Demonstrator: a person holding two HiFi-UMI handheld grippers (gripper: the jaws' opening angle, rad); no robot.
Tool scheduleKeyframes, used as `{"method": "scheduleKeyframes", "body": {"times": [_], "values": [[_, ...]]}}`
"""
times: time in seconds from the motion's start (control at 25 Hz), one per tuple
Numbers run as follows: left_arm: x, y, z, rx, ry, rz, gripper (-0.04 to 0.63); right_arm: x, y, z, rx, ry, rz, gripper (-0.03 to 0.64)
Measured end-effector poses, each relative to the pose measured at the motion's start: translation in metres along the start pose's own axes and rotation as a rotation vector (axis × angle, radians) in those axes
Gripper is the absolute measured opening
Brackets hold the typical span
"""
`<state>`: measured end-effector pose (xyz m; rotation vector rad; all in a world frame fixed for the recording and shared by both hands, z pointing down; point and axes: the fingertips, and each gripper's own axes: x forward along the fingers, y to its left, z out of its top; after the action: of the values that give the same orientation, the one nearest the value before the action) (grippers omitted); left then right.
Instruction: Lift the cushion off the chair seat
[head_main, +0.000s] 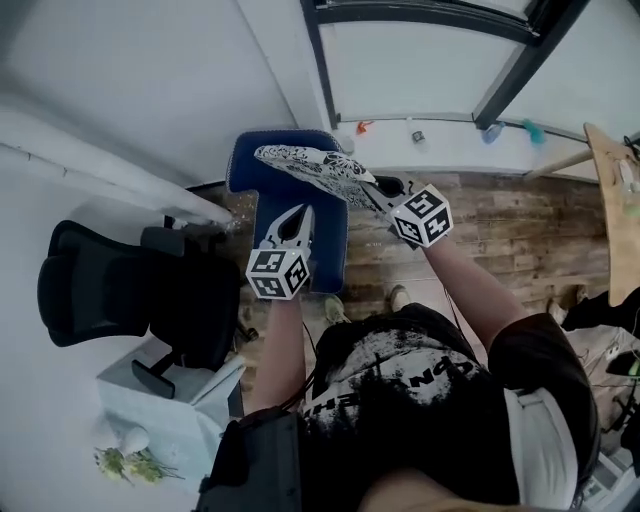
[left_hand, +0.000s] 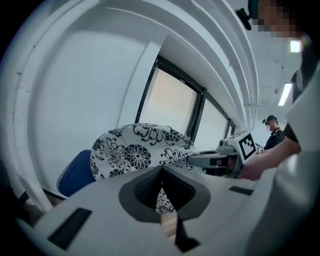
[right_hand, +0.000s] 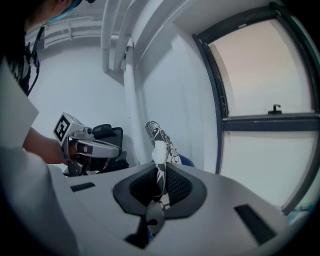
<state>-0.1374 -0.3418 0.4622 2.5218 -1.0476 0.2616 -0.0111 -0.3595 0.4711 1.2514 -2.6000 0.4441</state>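
A black-and-white flowered cushion (head_main: 312, 168) hangs in the air above the blue chair seat (head_main: 250, 172), tilted on edge. My right gripper (head_main: 368, 190) is shut on its right edge, and patterned cloth shows pinched between its jaws (right_hand: 160, 167). My left gripper (head_main: 298, 212) reaches up under the near side. In the left gripper view the cushion (left_hand: 140, 150) fills the middle, with flowered cloth caught in the narrow gap of the shut jaws (left_hand: 161, 172). The blue chair (left_hand: 75, 175) shows behind and below it, and the right gripper (left_hand: 202, 160) at its right.
A black office chair (head_main: 110, 290) stands left of the blue one, by a white wall and pipe. A dark-framed window (head_main: 420, 20) is ahead, with wooden floor (head_main: 500, 220) below. A wooden board (head_main: 612, 200) leans at the right. A white stand with flowers (head_main: 140, 440) is near left.
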Motion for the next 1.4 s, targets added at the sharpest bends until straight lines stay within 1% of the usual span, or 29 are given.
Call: {"method": "scheduleKeyframes", "body": {"times": [0.08, 0.24, 0.36, 0.52, 0.72, 1.04, 1.28, 1.4], "values": [[-0.004, -0.008, 0.007, -0.001, -0.026, -0.001, 0.012, -0.015, 0.002, 0.009, -0.024, -0.028, -0.011, 0.028], [-0.005, -0.016, 0.024, 0.035, -0.049, -0.004, 0.012, -0.036, 0.002, 0.031, 0.017, -0.091, -0.021, 0.028], [-0.003, -0.022, 0.033, 0.061, -0.062, -0.006, 0.012, -0.049, 0.0, 0.045, 0.001, -0.115, -0.024, 0.029], [-0.001, -0.034, 0.039, 0.106, -0.065, -0.008, 0.012, -0.069, -0.004, 0.057, -0.001, -0.155, -0.035, 0.029], [0.003, -0.048, 0.048, 0.141, -0.065, -0.029, 0.012, -0.089, -0.007, 0.067, -0.002, -0.195, -0.054, 0.028], [0.01, -0.052, 0.05, 0.153, -0.058, -0.039, 0.012, -0.101, -0.009, 0.066, 0.001, -0.208, -0.068, 0.028], [0.015, -0.052, 0.046, 0.155, -0.042, -0.038, 0.012, -0.101, -0.017, 0.057, 0.03, -0.188, -0.082, 0.028], [0.016, -0.052, 0.045, 0.158, -0.036, -0.039, 0.012, -0.101, -0.02, 0.053, 0.023, -0.173, -0.092, 0.028]]}}
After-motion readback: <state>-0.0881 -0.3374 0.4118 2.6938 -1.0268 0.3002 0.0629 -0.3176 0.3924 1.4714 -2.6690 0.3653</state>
